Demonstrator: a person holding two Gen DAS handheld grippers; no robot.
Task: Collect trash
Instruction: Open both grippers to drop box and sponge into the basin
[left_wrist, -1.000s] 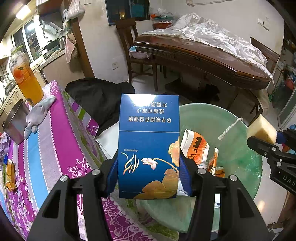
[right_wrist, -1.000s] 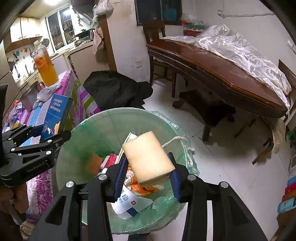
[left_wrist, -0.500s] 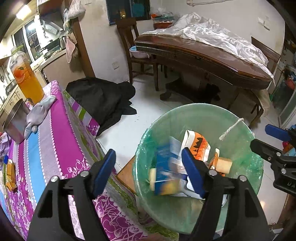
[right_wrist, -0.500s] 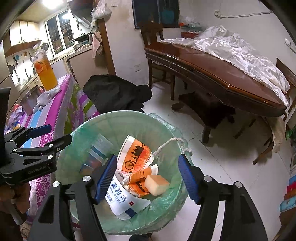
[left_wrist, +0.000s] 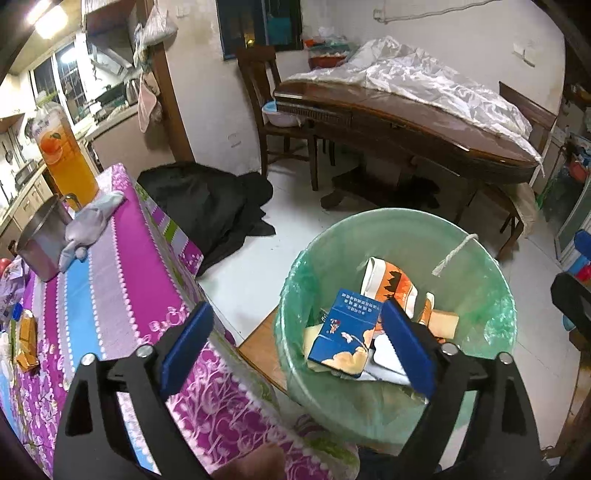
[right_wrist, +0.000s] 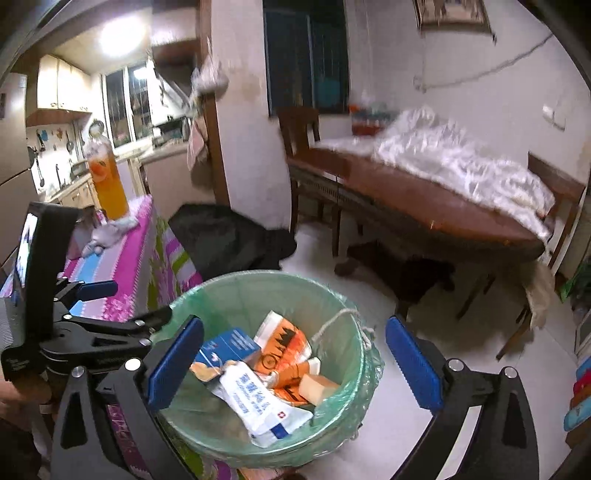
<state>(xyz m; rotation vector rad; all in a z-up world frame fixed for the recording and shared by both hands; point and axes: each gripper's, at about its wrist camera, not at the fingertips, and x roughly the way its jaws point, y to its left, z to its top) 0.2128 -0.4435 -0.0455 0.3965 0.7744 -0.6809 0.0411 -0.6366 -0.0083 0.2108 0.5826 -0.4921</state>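
A green-lined trash bin (left_wrist: 476, 258) stands on the floor beside the table; it also shows in the right wrist view (right_wrist: 236, 291). Inside lie a blue box (left_wrist: 343, 332) (right_wrist: 229, 343), a yellow sponge (left_wrist: 445, 321) (right_wrist: 314, 386), an orange-and-white wrapper (left_wrist: 391, 280) (right_wrist: 284, 347) and a white packet (right_wrist: 266, 410). My left gripper (left_wrist: 295, 347) is open and empty above the bin's near rim. My right gripper (right_wrist: 291, 365) is open and empty above the bin. The left gripper (right_wrist: 110, 306) shows at the left of the right wrist view.
A table with a pink striped cloth (left_wrist: 110, 280) holds an orange juice bottle (left_wrist: 64, 158), a metal pot (left_wrist: 42, 240), a grey cloth (left_wrist: 88, 225) and small packets (left_wrist: 27, 339). A black garment (left_wrist: 207, 206) lies on the floor. A wooden dining table (left_wrist: 406, 122) and a chair (left_wrist: 266, 92) stand behind.
Both grippers opened. The blue box fell from the left gripper and the sponge from the right into the bin. The right gripper has since lifted and tilted up.
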